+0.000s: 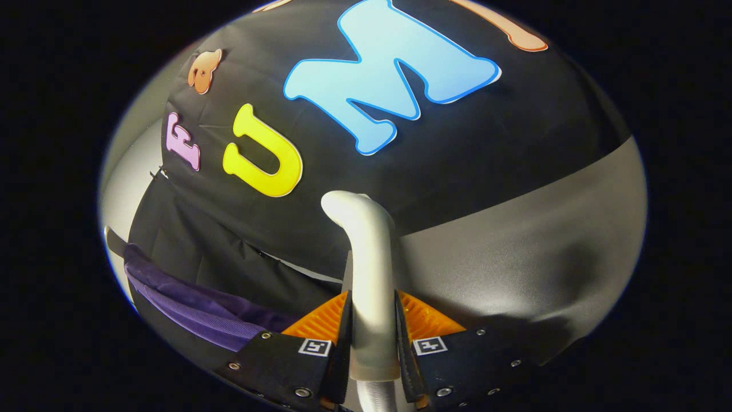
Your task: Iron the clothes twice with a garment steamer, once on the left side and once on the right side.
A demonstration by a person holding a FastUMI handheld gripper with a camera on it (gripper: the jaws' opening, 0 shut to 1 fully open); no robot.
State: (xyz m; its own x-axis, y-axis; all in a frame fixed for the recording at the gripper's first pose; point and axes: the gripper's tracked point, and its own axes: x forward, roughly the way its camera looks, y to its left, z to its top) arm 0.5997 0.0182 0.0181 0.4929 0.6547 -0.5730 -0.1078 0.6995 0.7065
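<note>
My gripper (372, 312) is shut on the white handle of the garment steamer (369, 269), both fingers pressing its sides. The handle rises between the fingers and curves away at its top; the steamer's head is hidden behind that bend. A ribbed hose (376, 397) leaves the handle's lower end. A purple garment (194, 306) hangs off to the left of the fingers, seen edge-on, apart from the steamer.
The booth's black cloth wall (457, 143) stands ahead beyond the steamer. A bare grey surface (514, 246) stretches to the right of the handle, with a dark shadow low on it. A pale grey wall (123, 177) shows at far left.
</note>
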